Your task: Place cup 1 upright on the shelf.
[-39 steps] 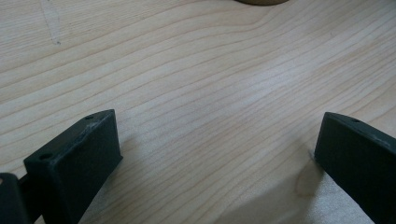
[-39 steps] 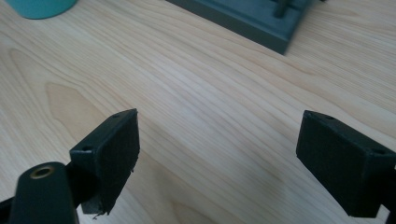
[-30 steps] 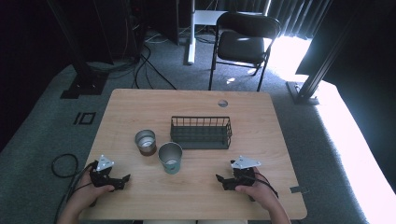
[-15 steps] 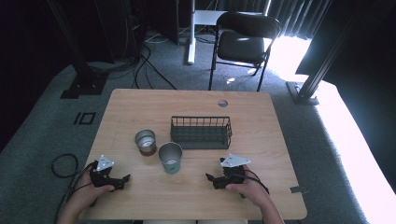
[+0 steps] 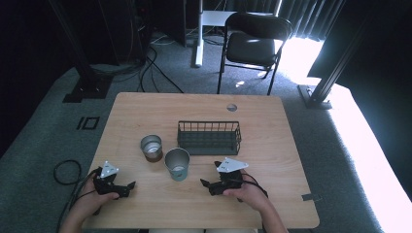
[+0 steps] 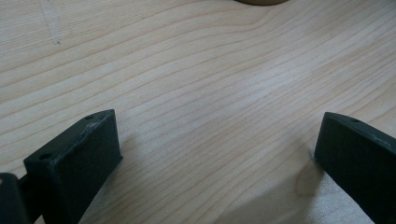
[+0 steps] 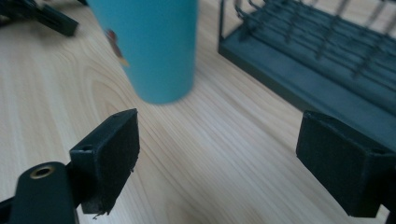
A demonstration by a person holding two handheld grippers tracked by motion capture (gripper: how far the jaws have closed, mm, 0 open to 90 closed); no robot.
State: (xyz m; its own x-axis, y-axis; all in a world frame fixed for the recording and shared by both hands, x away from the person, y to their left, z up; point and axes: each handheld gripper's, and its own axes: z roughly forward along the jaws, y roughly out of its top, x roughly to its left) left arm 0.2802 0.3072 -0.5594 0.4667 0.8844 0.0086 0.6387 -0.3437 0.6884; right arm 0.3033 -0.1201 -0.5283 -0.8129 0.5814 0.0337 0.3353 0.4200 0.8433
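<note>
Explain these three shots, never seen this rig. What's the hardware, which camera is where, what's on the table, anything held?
No robot here: a person holds a black two-jaw left gripper and right gripper, one per hand. The high view looks down from above the person's side. Each gripper view comes from a camera riding on that gripper, looking along its jaws. On the light wooden table stand a teal tapered cup, a brown cup with a shiny metal inside and a dark wire basket. Both grippers are open and hold nothing; the right one faces the teal cup.

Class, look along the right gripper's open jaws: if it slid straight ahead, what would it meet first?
Most likely the teal cup, slightly left of the right gripper; the wire basket lies right.
</note>
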